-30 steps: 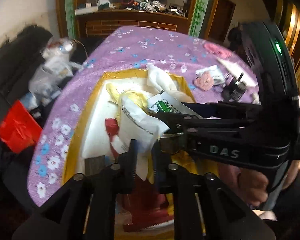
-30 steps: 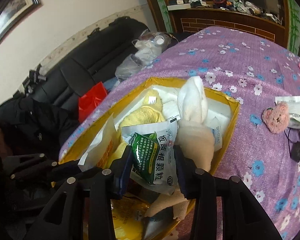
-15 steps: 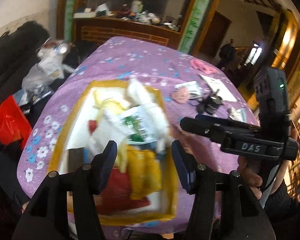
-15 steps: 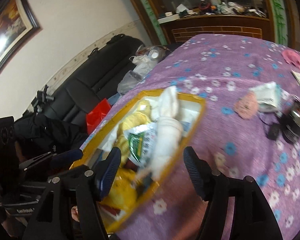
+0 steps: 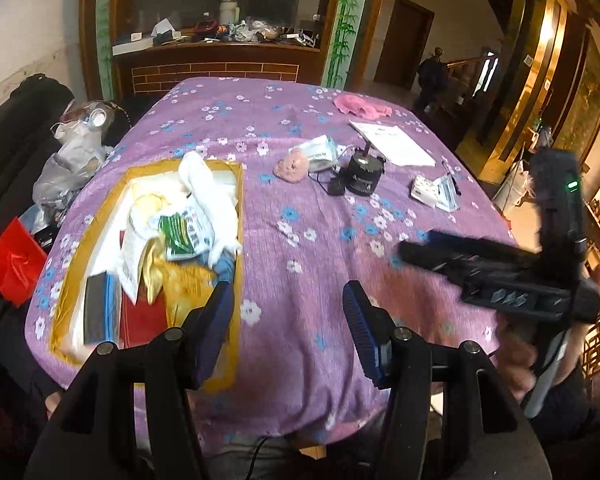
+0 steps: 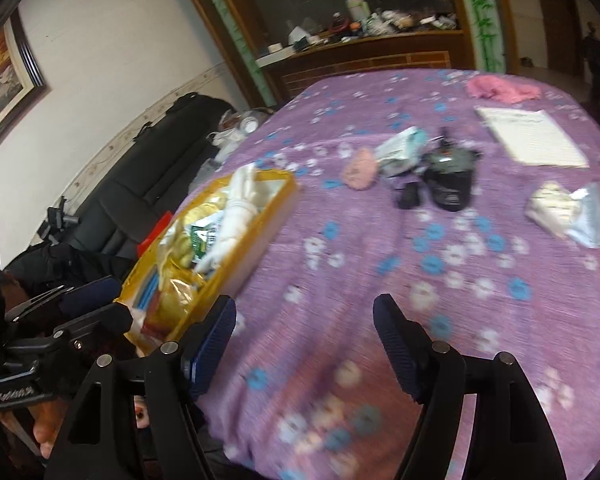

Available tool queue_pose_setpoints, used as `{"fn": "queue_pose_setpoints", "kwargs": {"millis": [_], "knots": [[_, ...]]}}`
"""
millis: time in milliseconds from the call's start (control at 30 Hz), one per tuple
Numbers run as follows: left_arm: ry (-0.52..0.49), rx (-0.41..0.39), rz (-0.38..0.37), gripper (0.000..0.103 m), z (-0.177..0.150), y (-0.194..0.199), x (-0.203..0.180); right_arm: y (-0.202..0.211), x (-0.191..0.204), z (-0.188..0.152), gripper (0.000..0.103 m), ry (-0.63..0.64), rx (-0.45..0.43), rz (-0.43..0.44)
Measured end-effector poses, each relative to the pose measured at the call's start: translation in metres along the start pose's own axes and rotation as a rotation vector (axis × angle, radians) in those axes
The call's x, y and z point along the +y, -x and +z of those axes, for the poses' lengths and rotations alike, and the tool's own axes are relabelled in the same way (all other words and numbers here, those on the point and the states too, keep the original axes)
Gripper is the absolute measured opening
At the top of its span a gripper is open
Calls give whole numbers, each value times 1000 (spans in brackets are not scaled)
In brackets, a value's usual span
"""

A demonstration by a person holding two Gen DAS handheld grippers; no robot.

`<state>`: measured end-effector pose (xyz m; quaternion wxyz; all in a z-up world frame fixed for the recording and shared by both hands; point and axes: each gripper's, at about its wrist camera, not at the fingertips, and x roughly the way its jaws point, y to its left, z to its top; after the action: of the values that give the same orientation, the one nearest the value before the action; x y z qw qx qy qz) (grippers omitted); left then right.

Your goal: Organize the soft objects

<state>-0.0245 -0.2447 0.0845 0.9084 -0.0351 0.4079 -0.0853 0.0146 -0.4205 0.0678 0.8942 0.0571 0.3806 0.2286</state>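
Left gripper (image 5: 288,312): jaws spread wide, nothing between them; it hangs over bare cloth just right of the box's near corner.
Right gripper (image 6: 304,344): jaws also wide and empty, above the near part of the purple flowered tablecloth (image 5: 300,240); picture blurred by motion.
Box: a yellow-rimmed open cardboard box (image 5: 236,200) on the left of the table, heaped with a white rolled towel (image 5: 208,184), a green-and-white sachet (image 5: 186,234) and yellow packets.
Next soft thing (a judgement): the small pink plush bear head (image 5: 291,166) lies loose on the cloth, ahead of both grippers and a little right of the box's far corner, touching a white wrapped packet (image 5: 320,152) and near a black round device (image 5: 364,176).
Key relation: the plush is roughly round, with no long axis to align to; it lies ahead and slightly left of the right gripper, and neither arm is clearly nearer, so either could reach forward.
Farther off: a pink crumpled cloth (image 5: 362,106) beyond a white paper sheet (image 5: 392,144), well apart from the box.
Change: a second ago both grippers were down in the box, the left one closed on a white bag, the right one around the sachet; now both are opened, raised and swung right, with the sachet left lying on the heap.
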Motion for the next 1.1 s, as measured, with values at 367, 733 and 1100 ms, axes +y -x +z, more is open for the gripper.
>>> {"fn": "queue_pose_setpoints", "kwargs": {"millis": [367, 733, 1100], "knots": [[18, 38, 84, 55, -26, 20, 1, 101, -3, -29, 78, 53, -53, -218], [222, 10, 111, 55, -46, 31, 43, 137, -17, -49, 78, -42, -77, -236], [109, 48, -30, 59, -3, -20, 21, 96, -69, -38, 78, -147, -44, -254]]}}
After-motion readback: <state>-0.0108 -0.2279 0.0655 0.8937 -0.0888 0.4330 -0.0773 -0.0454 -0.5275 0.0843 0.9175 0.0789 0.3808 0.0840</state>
